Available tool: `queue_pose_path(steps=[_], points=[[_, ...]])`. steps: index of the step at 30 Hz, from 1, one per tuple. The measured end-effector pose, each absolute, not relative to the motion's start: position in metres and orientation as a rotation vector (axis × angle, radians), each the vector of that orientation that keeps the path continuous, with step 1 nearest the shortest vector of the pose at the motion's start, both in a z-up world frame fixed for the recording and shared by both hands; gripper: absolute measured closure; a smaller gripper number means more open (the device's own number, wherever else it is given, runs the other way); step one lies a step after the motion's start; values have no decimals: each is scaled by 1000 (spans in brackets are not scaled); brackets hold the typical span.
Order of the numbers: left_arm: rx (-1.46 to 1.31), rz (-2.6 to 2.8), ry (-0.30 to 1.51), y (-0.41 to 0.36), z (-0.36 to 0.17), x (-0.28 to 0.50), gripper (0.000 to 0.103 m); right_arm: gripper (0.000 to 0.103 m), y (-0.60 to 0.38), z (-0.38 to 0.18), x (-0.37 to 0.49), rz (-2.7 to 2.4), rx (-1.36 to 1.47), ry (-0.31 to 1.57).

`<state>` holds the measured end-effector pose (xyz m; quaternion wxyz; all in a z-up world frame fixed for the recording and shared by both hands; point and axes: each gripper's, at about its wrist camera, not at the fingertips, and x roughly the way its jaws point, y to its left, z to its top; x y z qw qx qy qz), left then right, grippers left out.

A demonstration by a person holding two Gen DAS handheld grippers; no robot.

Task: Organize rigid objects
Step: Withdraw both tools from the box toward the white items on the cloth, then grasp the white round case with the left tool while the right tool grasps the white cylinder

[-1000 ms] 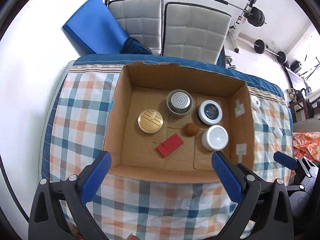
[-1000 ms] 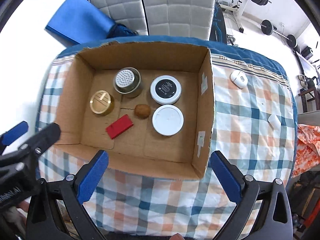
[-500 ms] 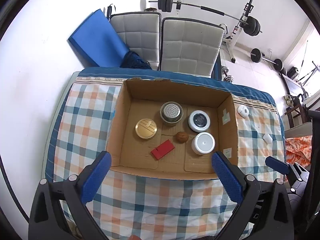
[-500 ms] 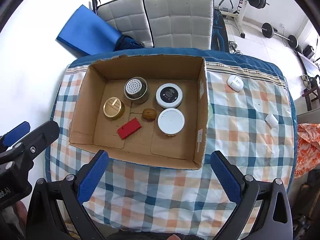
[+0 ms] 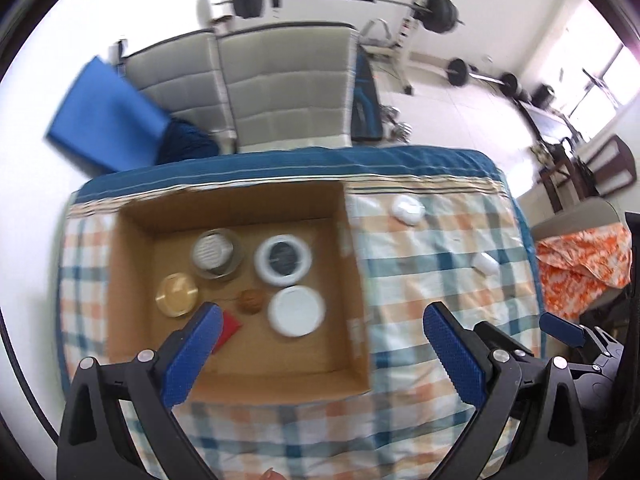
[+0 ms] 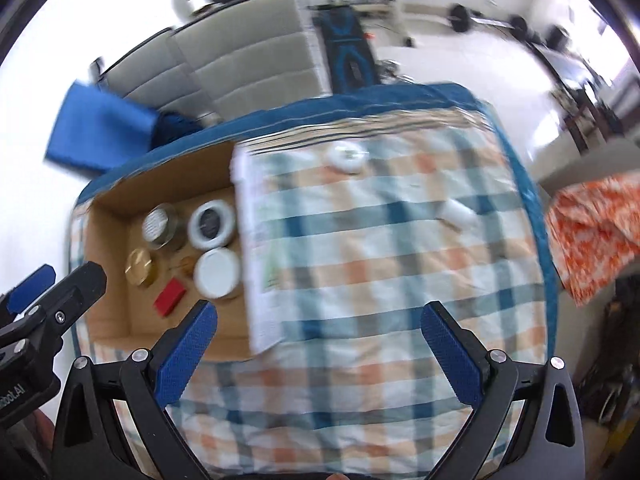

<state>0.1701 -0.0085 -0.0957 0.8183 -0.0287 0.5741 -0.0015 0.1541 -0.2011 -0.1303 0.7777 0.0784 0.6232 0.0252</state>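
Observation:
A cardboard box (image 5: 356, 280) (image 6: 112, 240) sits on a checked tablecloth (image 5: 440, 264) (image 6: 380, 248). In it lie a gold lid (image 5: 177, 294), a metal strainer cup (image 5: 216, 254), a white ring jar with a dark top (image 5: 283, 259), a white lid (image 5: 296, 310), a brown nut (image 5: 250, 302) and a red block (image 6: 170, 297). Two small white objects lie on the cloth: a round one (image 5: 407, 209) (image 6: 346, 157) and a smaller one (image 5: 486, 264) (image 6: 458, 213). My left gripper (image 5: 320, 344) and right gripper (image 6: 316, 340) are both open and empty, high above the table.
Grey padded chairs (image 5: 280, 92) and a blue mat (image 5: 108, 120) stand behind the table. Barbells (image 5: 344, 0) rest further back. An orange patterned cloth (image 5: 580, 256) lies at the right. The other gripper shows at each view's edge (image 6: 48, 304).
Both grippers have swung to the right and lifted; the views now blur. The box has shifted left in both views and the two white objects on the cloth come nearer the centre.

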Motion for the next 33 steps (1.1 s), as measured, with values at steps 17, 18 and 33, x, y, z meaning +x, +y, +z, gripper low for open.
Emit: queue_pose_path(steps=[17, 18, 33], points=[[63, -99, 1437, -124, -220, 328, 0, 0, -362, -262, 256, -222, 407, 1503], [69, -104, 1456, -127, -230, 335, 0, 0, -366, -270, 259, -227, 418, 1512], [109, -128, 1606, -140, -311, 377, 0, 36, -371, -367, 290, -293, 549, 1644]])
